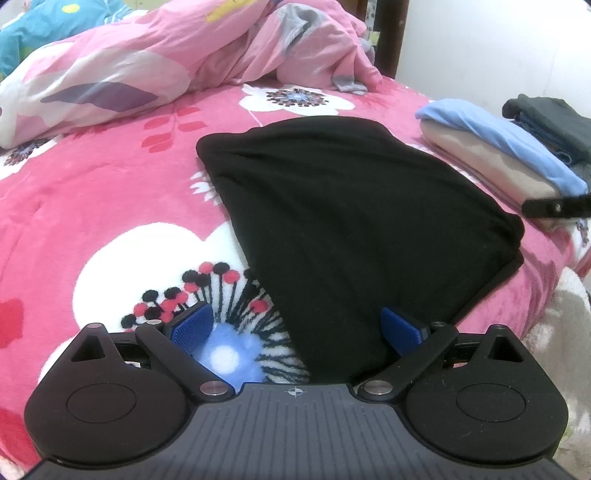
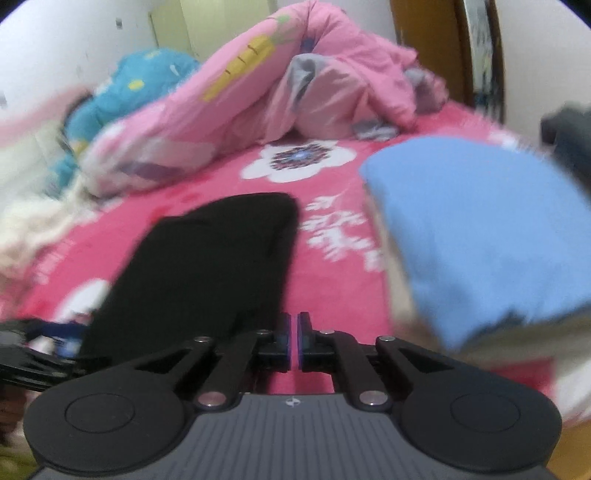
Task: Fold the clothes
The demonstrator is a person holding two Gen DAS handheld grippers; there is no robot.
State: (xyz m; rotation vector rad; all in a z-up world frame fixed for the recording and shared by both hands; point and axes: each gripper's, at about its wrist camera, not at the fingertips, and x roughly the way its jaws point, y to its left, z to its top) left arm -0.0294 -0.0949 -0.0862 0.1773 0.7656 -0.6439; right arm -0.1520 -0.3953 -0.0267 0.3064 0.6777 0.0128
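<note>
A folded black garment (image 1: pixel 354 221) lies on the flowered bed (image 1: pixel 92 192). The left tool (image 1: pixel 293 328) gapes wide over its near corner; the right tool (image 2: pixel 294 334) is nearly together, empty. Soft and limp, it likely needs lifting by edges.

A pink floral blanket (image 1: pixel 110 177) covers the bed, with a white flower (image 1: pixel 297 99) printed at 12 o'clock. A crumpled pink duvet (image 1: pixel 177 55) lies heaped at 11 o'clock, a teal plush (image 1: pixel 44 26) beyond it at 10. A white wall (image 1: pixel 480 44) rises at 1 o'clock, beside a wooden post (image 1: pixel 391 33)
</note>
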